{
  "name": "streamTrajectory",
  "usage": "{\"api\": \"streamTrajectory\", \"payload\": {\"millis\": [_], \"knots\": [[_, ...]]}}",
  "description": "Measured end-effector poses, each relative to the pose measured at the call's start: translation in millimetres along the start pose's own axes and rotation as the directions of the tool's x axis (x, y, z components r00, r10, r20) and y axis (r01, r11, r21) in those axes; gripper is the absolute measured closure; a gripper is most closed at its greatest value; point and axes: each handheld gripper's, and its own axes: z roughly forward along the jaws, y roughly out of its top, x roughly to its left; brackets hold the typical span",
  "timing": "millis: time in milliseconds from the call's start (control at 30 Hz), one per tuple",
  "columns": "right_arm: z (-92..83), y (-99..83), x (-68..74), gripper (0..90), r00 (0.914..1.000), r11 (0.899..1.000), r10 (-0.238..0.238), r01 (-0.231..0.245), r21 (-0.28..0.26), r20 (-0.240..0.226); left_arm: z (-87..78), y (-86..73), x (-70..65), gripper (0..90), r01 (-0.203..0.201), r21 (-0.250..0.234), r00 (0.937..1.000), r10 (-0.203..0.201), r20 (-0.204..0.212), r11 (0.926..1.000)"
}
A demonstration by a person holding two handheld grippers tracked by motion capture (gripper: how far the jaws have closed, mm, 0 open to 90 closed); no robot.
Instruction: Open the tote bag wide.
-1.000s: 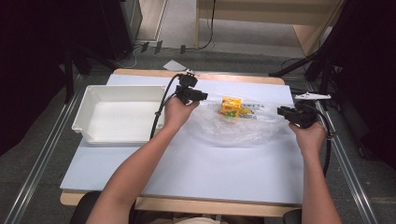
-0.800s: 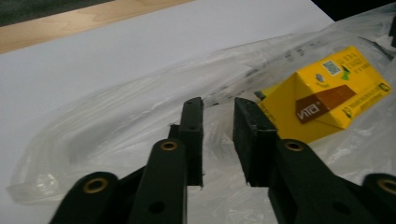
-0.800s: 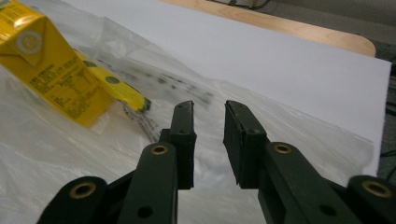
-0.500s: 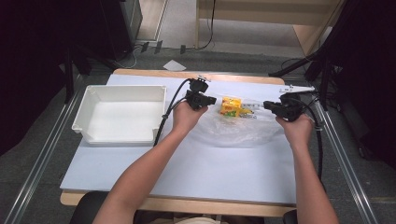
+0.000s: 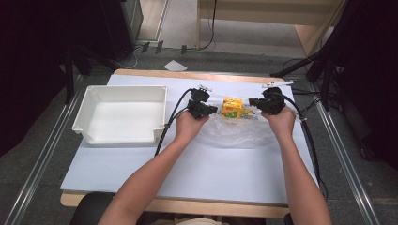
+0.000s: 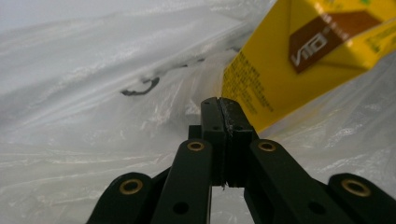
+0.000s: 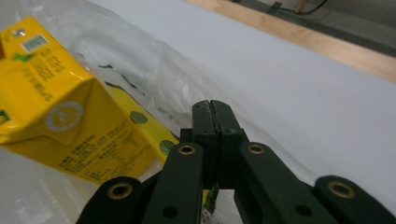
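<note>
Pale blue table, wooden edge, grey floor, white tray

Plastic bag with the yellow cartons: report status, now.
Left gripper and right gripper both shut at the plastic bag, film pinch unconfirmed. Yellow cartons between them. White tray apart, left.

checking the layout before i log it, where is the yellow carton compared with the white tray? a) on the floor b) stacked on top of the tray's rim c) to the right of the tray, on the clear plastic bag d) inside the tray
c: in the high view the yellow carton lies on the clear plastic bag, well to the right of the white tray, which has nothing in it.
</note>
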Motion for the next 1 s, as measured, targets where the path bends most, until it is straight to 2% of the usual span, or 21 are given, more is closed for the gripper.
{"api": "streamTrajectory", "payload": {"millis": [233,400,533,667,700,900,1000], "knots": [[26.2,-7.8,0.5,90.0,0.9999,0.999,0.006,-0.006,0.054,-0.008,9.4,-17.6,-1.9,90.0,0.007,0.024,0.9999,-0.007,0.013,0.9997],[36.6,-11.0,-0.1,90.0,1.0,0.996,0.007,-0.006,0.087,-0.006,15.4,-30.6,-4.7,90.0,0.002,0.043,0.9997,-0.003,0.025,0.9991],[45.1,-13.6,0.0,90.0,1.0,0.995,0.004,-0.003,0.104,-0.009,15.8,-40.2,-9.0,89.9,-0.018,0.052,0.9992,0.016,0.037,0.9985],[52.1,-14.9,-0.2,90.0,0.9999,0.994,0.008,-0.007,0.11,-0.014,12.1,-46.3,-14.2,90.0,-0.055,0.06,0.9977,0.053,0.043,0.9967],[53.0,-14.2,0.0,90.0,0.9998,0.994,0.018,-0.016,0.109,-0.01,10.6,-48.2,-15.7,90.0,-0.064,0.062,0.9972,0.062,0.043,0.996],[60.8,-8.0,-0.6,90.0,0.9997,0.995,-0.019,0.017,0.097,0.018,1.3,-59.6,-20.7,89.9,-0.101,0.067,0.9941,0.098,0.047,0.9927],[65.0,-4.2,-3.2,90.0,0.9994,0.995,-0.007,0.004,0.095,0.033,-4.3,-66.3,-23.6,89.8,-0.11,0.071,0.9927,0.107,0.056,0.9913]]}}
